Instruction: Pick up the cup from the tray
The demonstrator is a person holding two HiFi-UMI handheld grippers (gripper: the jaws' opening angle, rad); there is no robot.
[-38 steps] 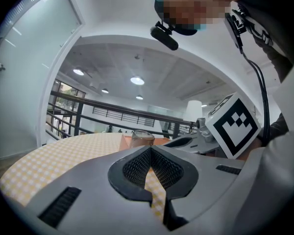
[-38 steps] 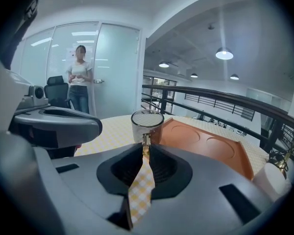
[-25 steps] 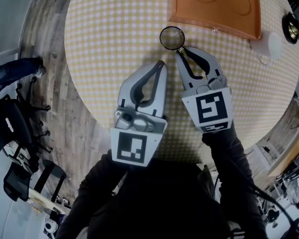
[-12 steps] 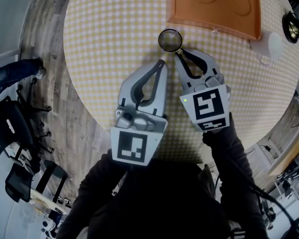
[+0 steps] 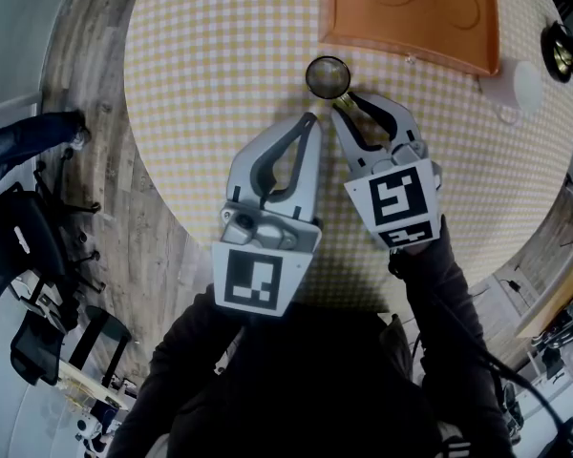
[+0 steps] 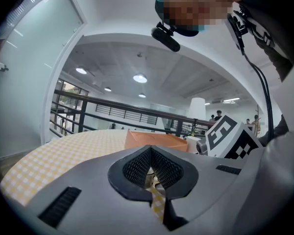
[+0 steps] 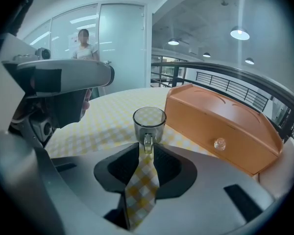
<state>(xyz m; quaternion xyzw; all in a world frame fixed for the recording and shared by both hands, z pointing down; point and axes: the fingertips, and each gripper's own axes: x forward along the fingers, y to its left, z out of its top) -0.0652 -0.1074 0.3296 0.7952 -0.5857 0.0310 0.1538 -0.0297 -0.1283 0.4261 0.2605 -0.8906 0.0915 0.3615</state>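
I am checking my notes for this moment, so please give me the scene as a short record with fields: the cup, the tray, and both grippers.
cup: clear glass, upright on the checked tablecloth, beside the tray, not on it
tray: orange, nothing seen on it
right gripper: jaws apart, just been opening; cup handle at their tips, not pressed
left gripper: jaws together, empty

Yellow-checked round table on wooden floor, black chair beside.
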